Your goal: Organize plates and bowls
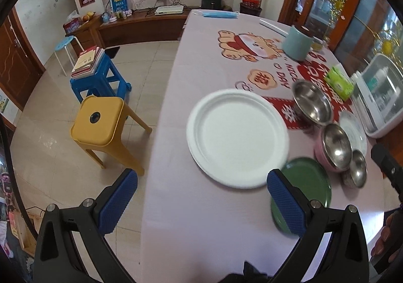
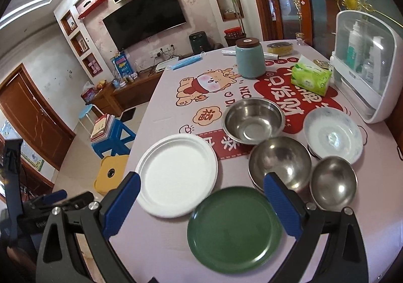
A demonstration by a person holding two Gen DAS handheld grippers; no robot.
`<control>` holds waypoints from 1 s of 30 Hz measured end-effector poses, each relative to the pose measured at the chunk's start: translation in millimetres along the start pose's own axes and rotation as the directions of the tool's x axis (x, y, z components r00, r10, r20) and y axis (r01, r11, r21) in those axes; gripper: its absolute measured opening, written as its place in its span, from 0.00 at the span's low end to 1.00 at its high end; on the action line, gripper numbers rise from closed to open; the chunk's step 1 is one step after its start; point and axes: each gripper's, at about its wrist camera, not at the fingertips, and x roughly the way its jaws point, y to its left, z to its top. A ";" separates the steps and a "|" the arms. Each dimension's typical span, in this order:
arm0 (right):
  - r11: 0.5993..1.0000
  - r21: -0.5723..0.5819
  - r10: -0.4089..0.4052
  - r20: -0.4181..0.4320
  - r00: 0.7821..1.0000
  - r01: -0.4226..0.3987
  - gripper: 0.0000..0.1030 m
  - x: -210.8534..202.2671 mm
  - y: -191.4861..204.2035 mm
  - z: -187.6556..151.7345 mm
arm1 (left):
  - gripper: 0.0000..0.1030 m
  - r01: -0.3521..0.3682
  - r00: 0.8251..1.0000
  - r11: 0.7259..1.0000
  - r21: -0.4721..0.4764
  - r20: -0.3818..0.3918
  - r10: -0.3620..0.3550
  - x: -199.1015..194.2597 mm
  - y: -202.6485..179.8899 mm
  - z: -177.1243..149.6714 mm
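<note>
- Landmark: the white plate (image 2: pixel 177 178), lying flat on the table (image 2: pixel 161 245) near its left edge.
- Left gripper (image 1: pixel 201 197): blue pads spread wide, nothing between them. It hangs above the table's near edge, just short of the white plate's near rim.
- Right gripper (image 2: pixel 201 197): fingers likewise wide apart and empty, poised over the green plate (image 2: pixel 234 230).
- Green plate: near-right of the white plate; the two rims look to touch or nearly so, and which one cannot be told. Empty.
- Left of the white plate, only a narrow strip of cloth remains before the table edge; beyond it the floor, with a yellow stool (image 1: pixel 98 126) close by.
- Beyond the white plate, the printed cloth is open up to the teal canister (image 2: pixel 250 60).
- Near side of both plates: bare cloth to the table edge.
- Right of the white plate, the bowls are closely grouped:
  - large steel bowl (image 2: pixel 253 120), far-right, empty;
  - mid steel bowl (image 2: pixel 279 160), directly right, pink outer wall in the left view, empty;
  - small steel bowl (image 2: pixel 333 183), furthest near-right, empty;
  - white ceramic bowl (image 2: pixel 332 135), behind the small one, empty.
- Far right: a green tissue box (image 2: pixel 311 79) and a white lidded storage case (image 2: pixel 367 66) holding bottles.
</note>
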 end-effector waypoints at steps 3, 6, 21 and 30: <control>1.000 0.000 -0.015 -0.011 1.000 0.015 0.96 14.8 4.1 7.1 | 0.99 0.006 1.000 1.000 -0.020 -0.008 -0.006 15.8 15.0 15.9; 1.000 -0.006 -0.028 -0.018 0.999 0.028 0.96 28.5 8.9 12.1 | 0.99 0.001 1.000 1.000 -0.029 0.000 -0.001 30.0 25.6 29.6; 0.999 -0.032 -0.044 -0.121 0.992 0.040 0.90 104.1 24.7 6.6 | 0.99 0.109 0.992 0.991 -0.074 -0.053 -0.113 115.9 37.3 44.5; 0.997 -0.033 -0.077 -0.220 0.973 0.071 0.84 146.9 22.6 -7.0 | 0.99 0.115 0.971 0.982 -0.149 -0.191 -0.143 179.3 37.8 34.7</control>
